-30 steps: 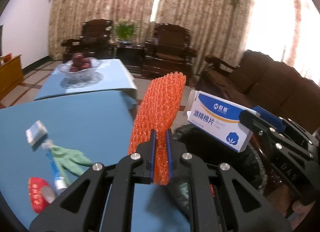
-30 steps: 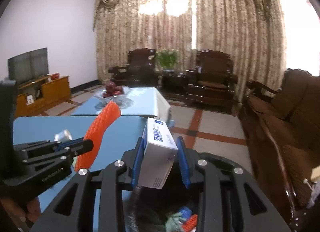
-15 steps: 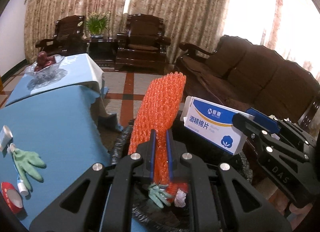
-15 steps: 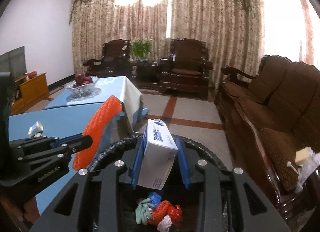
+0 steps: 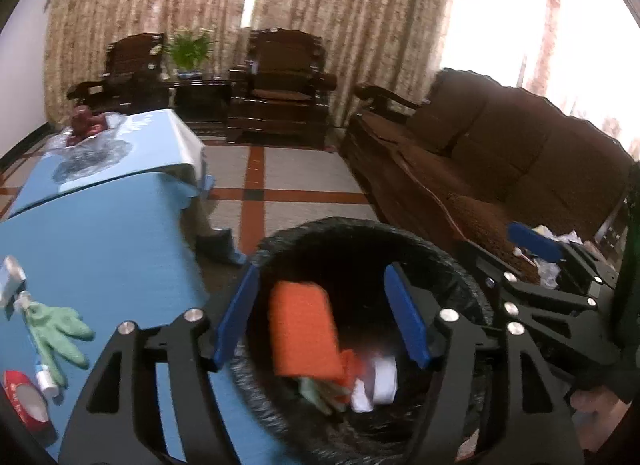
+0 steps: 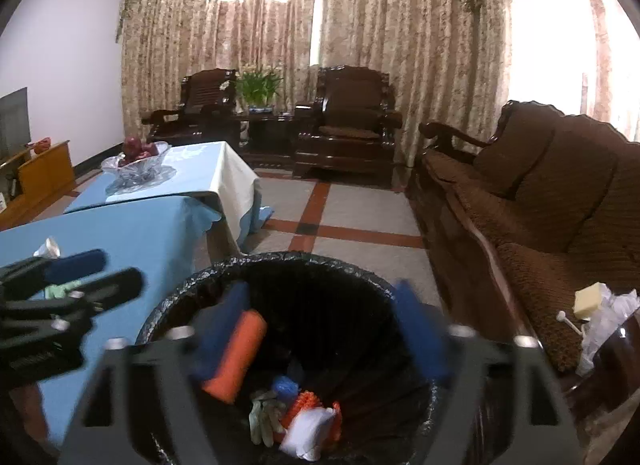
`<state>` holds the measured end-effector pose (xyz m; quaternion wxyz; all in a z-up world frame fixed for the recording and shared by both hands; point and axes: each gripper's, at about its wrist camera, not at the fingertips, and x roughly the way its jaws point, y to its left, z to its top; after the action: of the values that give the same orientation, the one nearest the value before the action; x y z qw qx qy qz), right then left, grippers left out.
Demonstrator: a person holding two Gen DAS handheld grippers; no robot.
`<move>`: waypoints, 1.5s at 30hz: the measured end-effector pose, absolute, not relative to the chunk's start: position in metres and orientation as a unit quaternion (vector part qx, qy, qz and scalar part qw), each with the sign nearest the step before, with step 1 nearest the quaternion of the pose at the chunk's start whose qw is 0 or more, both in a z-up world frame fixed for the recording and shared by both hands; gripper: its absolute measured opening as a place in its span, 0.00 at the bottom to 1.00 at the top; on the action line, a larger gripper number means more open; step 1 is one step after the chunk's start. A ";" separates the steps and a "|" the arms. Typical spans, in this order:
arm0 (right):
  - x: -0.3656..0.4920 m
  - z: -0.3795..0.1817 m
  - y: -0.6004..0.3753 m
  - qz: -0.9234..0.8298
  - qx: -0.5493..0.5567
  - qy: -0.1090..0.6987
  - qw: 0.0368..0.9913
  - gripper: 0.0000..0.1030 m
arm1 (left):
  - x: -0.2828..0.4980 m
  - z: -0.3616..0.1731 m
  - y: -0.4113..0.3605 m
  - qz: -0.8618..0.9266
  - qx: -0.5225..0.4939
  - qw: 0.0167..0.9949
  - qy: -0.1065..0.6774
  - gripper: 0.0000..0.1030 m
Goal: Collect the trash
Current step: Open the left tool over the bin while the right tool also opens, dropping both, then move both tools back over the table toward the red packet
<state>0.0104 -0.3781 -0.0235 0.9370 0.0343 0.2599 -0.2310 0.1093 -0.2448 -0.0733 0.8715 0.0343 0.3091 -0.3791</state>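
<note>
Beside the blue table (image 5: 100, 233), both tongs (image 5: 320, 317) (image 6: 320, 329) are opening empty over the bin (image 5: 460, 261).

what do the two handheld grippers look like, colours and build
Both are alike: the left gripper and the right gripper have matte black frames of angular linkage bars with cut-out openings, round silver bolts at the pivots, and two flat blue pads as fingers. Seen from the right wrist view, the left one's side bears faint embossed lettering, too blurred to read.
</note>
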 end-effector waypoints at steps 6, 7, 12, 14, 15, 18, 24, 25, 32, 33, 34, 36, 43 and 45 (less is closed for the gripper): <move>0.026 -0.021 -0.353 -0.208 0.035 0.258 0.943 0.95 | 0.127 -0.064 -0.177 -0.309 0.016 0.904 0.294 0.83; 0.029 -0.021 -0.346 -0.201 0.034 0.257 0.945 0.95 | 0.129 -0.062 -0.162 -0.292 0.013 0.911 0.292 0.83; 0.053 -0.019 -0.301 -0.152 0.030 0.250 0.956 0.95 | 0.137 -0.052 -0.104 -0.230 0.006 0.932 0.280 0.84; 0.063 -0.019 -0.281 -0.127 0.034 0.246 0.960 0.95 | 0.139 -0.049 -0.079 -0.201 0.006 0.941 0.274 0.84; 0.068 -0.019 -0.271 -0.116 0.035 0.245 0.962 0.95 | 0.139 -0.048 -0.068 -0.188 0.005 0.944 0.271 0.84; 0.084 -0.022 -0.244 -0.086 0.037 0.244 0.965 0.95 | 0.143 -0.048 -0.028 -0.146 -0.003 0.951 0.272 0.84; 0.106 -0.033 -0.191 -0.044 0.028 0.234 0.971 0.95 | 0.141 -0.059 0.030 -0.083 -0.005 0.956 0.280 0.84; 0.109 -0.035 -0.184 -0.039 0.025 0.233 0.971 0.95 | 0.142 -0.061 0.040 -0.074 -0.007 0.956 0.282 0.84; 0.125 -0.058 -0.150 -0.015 0.025 0.241 0.970 0.94 | 0.136 -0.084 0.072 -0.045 -0.014 0.952 0.301 0.86; 0.126 -0.061 -0.149 -0.015 0.025 0.244 0.969 0.94 | 0.135 -0.088 0.073 -0.044 -0.012 0.951 0.305 0.86; 0.128 -0.065 -0.147 -0.014 0.026 0.247 0.968 0.94 | 0.136 -0.091 0.073 -0.043 -0.011 0.950 0.308 0.86; 0.127 -0.071 -0.146 -0.014 0.029 0.251 0.967 0.94 | 0.137 -0.099 0.073 -0.041 -0.008 0.948 0.316 0.86; 0.133 -0.091 -0.148 -0.017 0.023 0.273 0.962 0.94 | 0.143 -0.131 0.076 -0.045 -0.014 0.937 0.346 0.87; 0.135 -0.093 -0.150 -0.017 0.023 0.278 0.960 0.94 | 0.146 -0.139 0.075 -0.046 -0.015 0.934 0.354 0.87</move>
<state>0.1349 -0.1498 -0.0933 0.9603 0.0235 0.2776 -0.0174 0.1460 0.0748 -0.1394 0.9340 -0.0146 0.3541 -0.0455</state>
